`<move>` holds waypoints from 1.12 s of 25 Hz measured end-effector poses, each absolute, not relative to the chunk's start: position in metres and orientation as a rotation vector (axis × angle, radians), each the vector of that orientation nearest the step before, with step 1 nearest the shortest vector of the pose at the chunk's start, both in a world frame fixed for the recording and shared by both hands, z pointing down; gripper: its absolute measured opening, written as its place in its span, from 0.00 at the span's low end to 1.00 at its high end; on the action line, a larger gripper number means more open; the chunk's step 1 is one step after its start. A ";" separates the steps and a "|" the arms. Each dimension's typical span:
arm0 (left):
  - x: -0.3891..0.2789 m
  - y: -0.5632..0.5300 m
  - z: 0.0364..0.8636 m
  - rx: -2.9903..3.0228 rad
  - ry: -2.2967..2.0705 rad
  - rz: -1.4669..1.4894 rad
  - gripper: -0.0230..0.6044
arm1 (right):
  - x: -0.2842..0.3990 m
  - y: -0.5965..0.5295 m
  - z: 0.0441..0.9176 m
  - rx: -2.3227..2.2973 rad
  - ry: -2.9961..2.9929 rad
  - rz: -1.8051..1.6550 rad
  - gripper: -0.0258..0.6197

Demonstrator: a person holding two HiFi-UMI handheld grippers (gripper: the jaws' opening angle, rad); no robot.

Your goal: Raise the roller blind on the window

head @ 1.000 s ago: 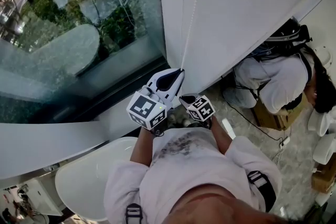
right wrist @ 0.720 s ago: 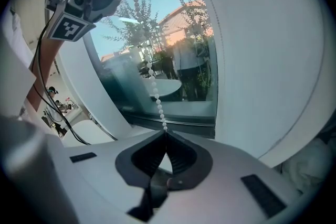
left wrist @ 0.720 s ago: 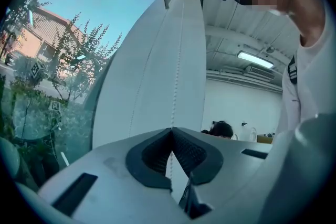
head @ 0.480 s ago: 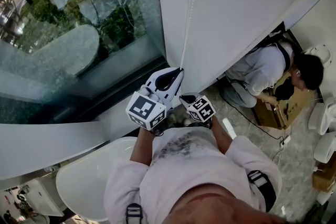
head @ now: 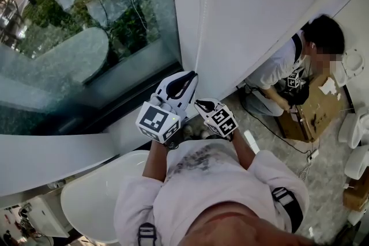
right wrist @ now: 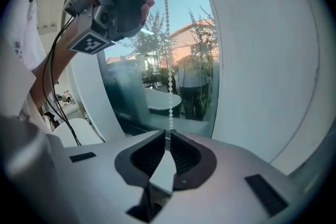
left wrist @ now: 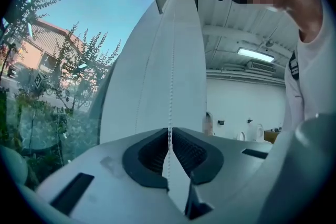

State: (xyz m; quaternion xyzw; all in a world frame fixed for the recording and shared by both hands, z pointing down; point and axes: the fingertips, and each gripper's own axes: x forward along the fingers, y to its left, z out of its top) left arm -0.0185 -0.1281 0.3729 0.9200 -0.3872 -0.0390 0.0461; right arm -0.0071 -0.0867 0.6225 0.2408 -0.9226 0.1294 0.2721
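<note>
A white bead chain (head: 201,14) hangs down the edge of the white roller blind (head: 265,3), beside the window glass (head: 86,26). My left gripper (head: 193,73) is shut on the chain, which runs up from its jaws as a bead chain (left wrist: 170,86) against the roller blind (left wrist: 178,60). Just below and to its right, my right gripper (head: 196,103) is also shut on a strand. There the bead chain (right wrist: 168,60) rises from the closed jaws past the left gripper (right wrist: 123,0), which is higher up.
A person (head: 288,66) crouches at the right over a cardboard box (head: 314,115) on the floor. A white rounded object (head: 95,201) sits low at the left by my body. A dark sill (head: 115,103) runs under the glass.
My left gripper has risen slightly along the chain while the right one stays close below. The person at the right has straightened up over the box.
</note>
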 end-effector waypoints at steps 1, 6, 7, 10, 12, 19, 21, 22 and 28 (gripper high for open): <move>-0.020 -0.128 0.372 2.805 -1.194 -0.123 0.06 | -0.007 -0.088 0.616 0.657 -2.494 0.335 0.14; -0.034 -0.127 0.374 2.781 -1.254 -0.136 0.10 | -0.007 -0.094 0.576 0.699 -2.569 0.260 0.23; -0.037 -0.125 0.376 2.776 -1.269 -0.135 0.10 | -0.007 -0.095 0.566 0.714 -2.588 0.239 0.23; -0.048 -0.122 0.383 2.762 -1.341 -0.140 0.10 | -0.004 -0.098 0.532 0.769 -2.653 0.165 0.23; -0.054 -0.119 0.387 2.754 -1.379 -0.148 0.09 | -0.001 -0.100 0.508 0.812 -2.692 0.107 0.23; -0.067 -0.112 0.402 2.710 -1.480 -0.156 0.05 | 0.007 -0.102 0.438 0.934 -2.805 -0.071 0.14; -0.069 -0.111 0.408 2.698 -1.494 -0.150 0.05 | 0.007 -0.102 0.429 0.939 -2.839 -0.099 0.14; -0.070 -0.109 0.411 2.692 -1.500 -0.150 0.05 | 0.008 -0.102 0.427 0.938 -2.845 -0.101 0.13; -0.070 -0.105 0.428 2.647 -1.524 -0.147 0.05 | 0.014 -0.100 0.436 0.936 -2.812 -0.061 0.13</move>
